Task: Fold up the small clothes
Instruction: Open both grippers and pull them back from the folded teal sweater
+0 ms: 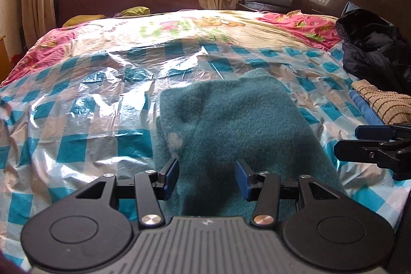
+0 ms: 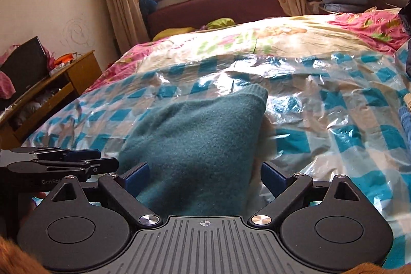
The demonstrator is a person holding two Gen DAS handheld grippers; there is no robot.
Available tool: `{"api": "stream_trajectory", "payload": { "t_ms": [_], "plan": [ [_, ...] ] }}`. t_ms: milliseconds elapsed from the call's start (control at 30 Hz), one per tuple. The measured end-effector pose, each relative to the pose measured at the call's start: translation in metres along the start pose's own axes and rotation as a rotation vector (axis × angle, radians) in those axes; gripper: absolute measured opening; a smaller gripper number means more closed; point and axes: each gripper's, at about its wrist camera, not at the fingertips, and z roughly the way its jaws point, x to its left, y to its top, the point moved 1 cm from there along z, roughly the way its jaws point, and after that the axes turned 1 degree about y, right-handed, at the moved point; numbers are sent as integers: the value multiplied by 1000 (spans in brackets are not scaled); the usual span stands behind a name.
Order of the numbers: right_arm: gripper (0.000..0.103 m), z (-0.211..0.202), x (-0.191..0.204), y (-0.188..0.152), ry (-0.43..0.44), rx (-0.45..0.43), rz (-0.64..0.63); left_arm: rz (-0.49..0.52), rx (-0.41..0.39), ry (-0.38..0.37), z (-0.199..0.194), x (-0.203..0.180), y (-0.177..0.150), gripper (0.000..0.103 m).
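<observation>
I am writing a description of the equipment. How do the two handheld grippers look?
Both the left gripper and the right gripper are matte black, with blue pads on their fingers, silver pivot screws, round side housings and a ribbed grey base. The left gripper's side carries lettering starting "GenRo".

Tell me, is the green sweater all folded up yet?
Almost. The teal sweater already lies doubled over in a thick bundle on the checked plastic sheet. Both the left gripper and the right gripper sit open around its near edge, so neither is gripping it. Still left: the striped garment and the dark jacket beside it look unfolded.
</observation>
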Motion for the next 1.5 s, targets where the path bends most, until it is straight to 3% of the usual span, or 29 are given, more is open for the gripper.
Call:
{"api": "stream_trajectory", "payload": {
  "t_ms": [200,333,467,567,633,867,1000,1100,1333,1500],
  "plan": [
    [95,11,17,-9,84,98,11,-7,63,10,3,1,-14,54],
    [95,11,22,-3,104,91,32,-48,51,-3,-5,9,-14,55],
    [95,-10,25,3,100,-14,29,-56,7,2,-16,13,-13,59],
    [103,-28,31,6,75,-119,8,-58,-34,7,-24,14,-11,61],
    [103,-36,31,9,68,-170,18,-45,-56,16,-29,12,-11,61],
    [103,-49,37,16,31,-206,23,-31,-128,20,-50,5,-10,69],
    [103,-68,51,10,15,-271,-72,-14,-155,13,-61,-1,-12,93],
    [103,-68,54,2,10,-329,-77,12,-164,44,-64,-10,-15,97],
    [103,-57,42,-4,13,-204,5,-6,-127,53,-59,-17,-22,99],
    [103,-56,39,-9,-33,-196,-11,1,-114,83,-55,-21,-27,99]
  ]
}}
